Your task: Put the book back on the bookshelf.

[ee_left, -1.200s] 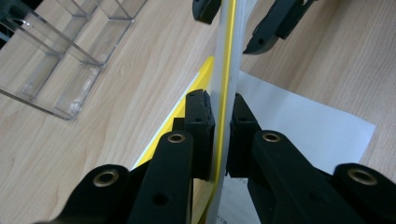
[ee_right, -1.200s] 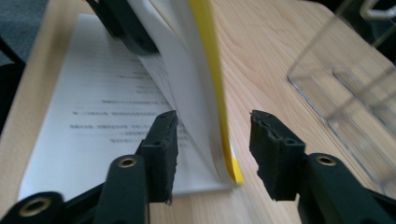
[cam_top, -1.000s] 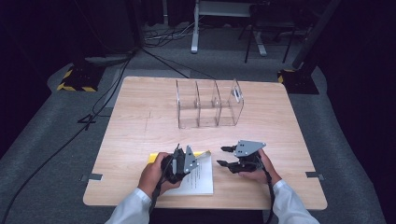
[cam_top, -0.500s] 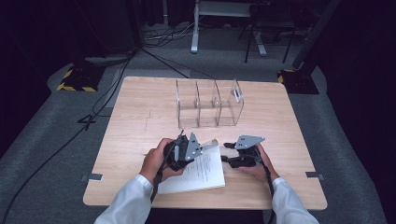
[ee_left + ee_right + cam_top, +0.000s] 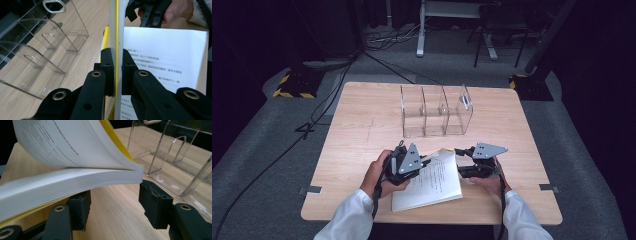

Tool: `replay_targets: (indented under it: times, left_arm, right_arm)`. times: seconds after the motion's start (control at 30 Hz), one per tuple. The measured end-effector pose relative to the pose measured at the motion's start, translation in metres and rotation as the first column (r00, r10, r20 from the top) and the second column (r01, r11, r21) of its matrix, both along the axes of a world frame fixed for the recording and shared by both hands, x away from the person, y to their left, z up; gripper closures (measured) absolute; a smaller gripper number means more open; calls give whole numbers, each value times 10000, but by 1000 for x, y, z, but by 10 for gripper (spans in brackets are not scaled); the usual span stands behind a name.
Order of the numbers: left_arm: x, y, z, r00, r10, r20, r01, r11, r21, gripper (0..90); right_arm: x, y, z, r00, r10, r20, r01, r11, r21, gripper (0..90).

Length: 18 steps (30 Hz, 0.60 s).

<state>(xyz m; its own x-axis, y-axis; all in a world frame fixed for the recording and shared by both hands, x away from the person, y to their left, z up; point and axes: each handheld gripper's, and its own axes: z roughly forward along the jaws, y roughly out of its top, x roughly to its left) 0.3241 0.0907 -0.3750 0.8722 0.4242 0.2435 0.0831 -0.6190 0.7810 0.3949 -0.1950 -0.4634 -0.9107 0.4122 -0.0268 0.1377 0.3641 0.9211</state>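
Worktop [image 5: 362, 125]: clear three-bay organizer [image 5: 436, 111] at the far middle, standing empty. I read it as where the book goes.

Book [image 5: 432, 182] lies open at the near edge, between my hands, its long axis running from near-left to far-right.

Left gripper [image 5: 424, 159]: jaws clenched on the yellow cover and front pages, lifting them off the block, probably to close it.

Right gripper [image 5: 460, 151]: jaws released, waiting at the spine corner; the pads don't press.

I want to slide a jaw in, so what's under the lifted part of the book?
Under the raised yellow cover and pages lies the rest of the book, its printed page showing. Bare wooden table lies below the overhanging corner. What is farther beneath is covered.
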Motion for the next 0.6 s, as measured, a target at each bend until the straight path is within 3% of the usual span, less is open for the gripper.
replay_targets:
  times: [0.13, 0.23, 0.37, 0.5, 0.6]
  left_arm:
    - [-3, 2, -3, 9998, -189, -26, 189, 9997, -123, 844]
    - [-7, 13, -5, 9993, -343, -141, 334, 9976, -609, 836]
    - [-10, 17, -8, 9980, -579, -270, 556, 9953, -789, 798]
    - [-21, 21, -15, 9997, -194, 142, 204, 9964, -819, 784]
    - [-24, 29, -23, 9998, 194, 8, -192, 9927, -1188, 760]
  right_arm:
    - [-5, 4, 5, 9997, 8, 230, -10, 10000, 85, 437]
    - [-7, 7, 11, 9990, 269, 358, -279, 9993, 268, 436]
    - [-10, 11, 14, 9985, 369, 398, -385, 9985, 402, 437]
    - [-16, 17, 20, 9974, 431, 576, -454, 9982, 397, 437]
    - [-20, 23, 23, 9968, 568, 567, -593, 9972, 445, 437]
